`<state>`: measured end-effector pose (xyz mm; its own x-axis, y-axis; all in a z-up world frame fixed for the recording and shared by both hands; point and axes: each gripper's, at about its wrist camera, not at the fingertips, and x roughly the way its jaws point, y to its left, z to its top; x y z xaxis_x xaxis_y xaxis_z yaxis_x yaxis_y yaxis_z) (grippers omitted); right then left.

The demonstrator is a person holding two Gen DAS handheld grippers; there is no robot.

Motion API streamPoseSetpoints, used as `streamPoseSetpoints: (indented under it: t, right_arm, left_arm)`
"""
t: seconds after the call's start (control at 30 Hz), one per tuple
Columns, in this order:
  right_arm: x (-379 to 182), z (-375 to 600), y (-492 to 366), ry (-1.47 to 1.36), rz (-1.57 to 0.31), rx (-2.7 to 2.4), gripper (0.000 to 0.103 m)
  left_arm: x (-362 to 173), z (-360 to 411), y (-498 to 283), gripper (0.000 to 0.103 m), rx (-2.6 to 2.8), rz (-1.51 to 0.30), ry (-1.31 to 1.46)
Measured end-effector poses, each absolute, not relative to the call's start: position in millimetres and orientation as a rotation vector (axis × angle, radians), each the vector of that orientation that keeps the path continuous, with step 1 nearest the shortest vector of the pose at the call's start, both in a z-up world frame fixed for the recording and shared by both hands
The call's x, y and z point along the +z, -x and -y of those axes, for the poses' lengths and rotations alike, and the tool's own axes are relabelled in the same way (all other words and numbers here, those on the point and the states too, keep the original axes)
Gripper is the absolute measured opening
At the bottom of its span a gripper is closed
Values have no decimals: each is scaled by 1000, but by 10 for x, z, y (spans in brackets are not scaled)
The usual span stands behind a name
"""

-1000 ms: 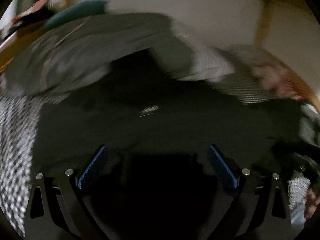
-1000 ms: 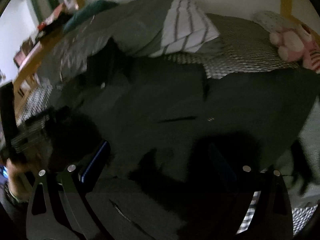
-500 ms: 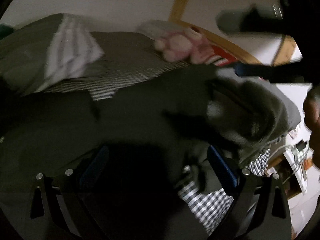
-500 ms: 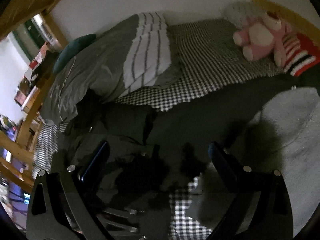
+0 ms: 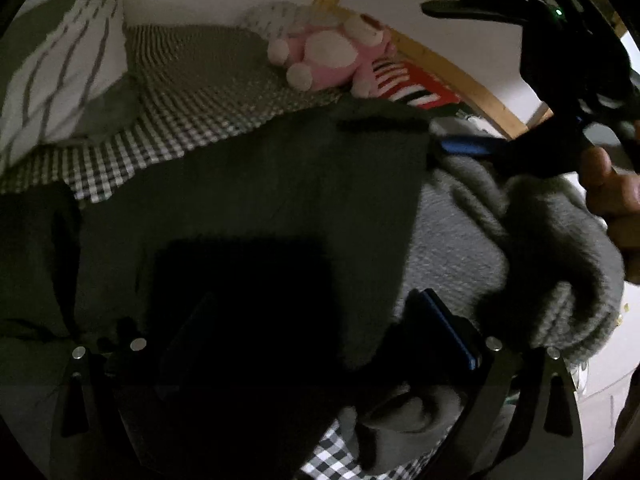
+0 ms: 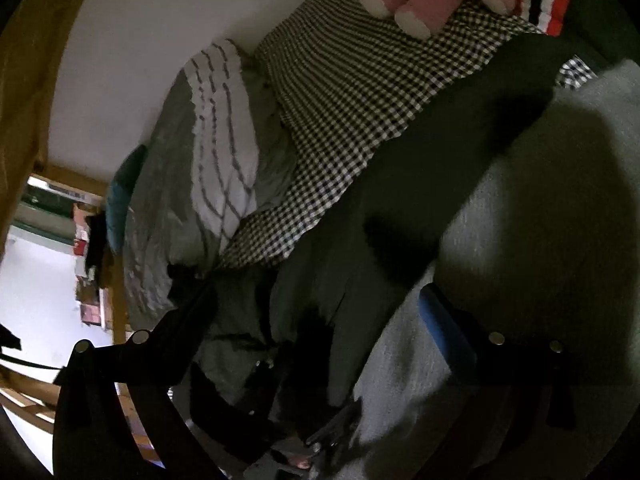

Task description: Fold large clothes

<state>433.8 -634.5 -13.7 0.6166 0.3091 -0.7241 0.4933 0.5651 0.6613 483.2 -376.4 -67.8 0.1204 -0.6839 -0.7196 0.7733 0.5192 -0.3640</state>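
Since half a second ago the right gripper (image 5: pixel 460 146) has dropped closer to the dark garment (image 5: pixel 260 184) at the bed's right side, and the grey knit sweater (image 5: pixel 472 236) now spreads wider across both views. Left camera has shifted slightly; plush is sharper now.

Left gripper (image 5: pixel 316 324): fingers apart, jaws wide, nothing pinched between them. It sits low over the dark garment, mostly in shadow; right blue pad (image 5: pixel 448 326) is at the seam where dark cloth meets grey knit.

Right gripper, seen from the left camera: one blue pad visible at the dark garment's far right corner, above the sweater. Can't tell if it's clamped on cloth or open. Own view (image 6: pixel 320 320) shows fingers spread, right pad (image 6: pixel 440 328) lying on grey knit. Hand (image 5: pixel 612 196) holds its handle.

Dark garment lies flat across the middle of the checkered bed sheet (image 5: pixel 168 120); sweater overlaps its right edge and hangs toward the bed's right edge. Pink plush (image 5: pixel 324 56) at the far edge by the wall, striped duvet (image 5: pixel 56 72) at far left.
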Motion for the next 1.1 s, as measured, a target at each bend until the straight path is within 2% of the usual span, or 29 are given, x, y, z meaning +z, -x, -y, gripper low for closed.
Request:
streamPoseSetpoints:
  t: [0.2,0.23,0.27,0.33,0.4,0.6,0.87,0.97,1.1]
  right_arm:
    - [-345,6640,-4616,-1083,-907,-242,98]
    - [-335,6689,-4644,-1082,-887,-259,94]
    - [-322,6715,-4660,-1079,-855,-276,85]
    - [-322,6717,-4707,-1030,-854,-291,26]
    - [-336,6683,-4719,-983,-845,-280,11]
    - [-34,6384,-4743,-781,-763,-180,6]
    - [455,5079,-4725,-196,-722,-128,4]
    - [405,4493,-4567,40,-691,-171,3]
    - [-10,3487,-4321,521,-590,-335,3]
  left_arm:
    - [-808,3854,-4857,98,-1032,-985,-231]
    - [-817,3865,-4866,98,-1029,-982,-242]
    - [-832,3860,-4869,98,-1027,-978,-237]
    - [-826,3813,-4914,98,-1033,-992,-216]
    - [-814,3778,-4939,98,-1032,-1002,-207]
    - [-408,3311,-5071,98,-1016,-989,-101]
    - [490,2447,-5494,98,-898,-853,79]
    - [680,2303,-5660,98,-918,-859,156]
    - [663,2099,-5733,98,-988,-970,276]
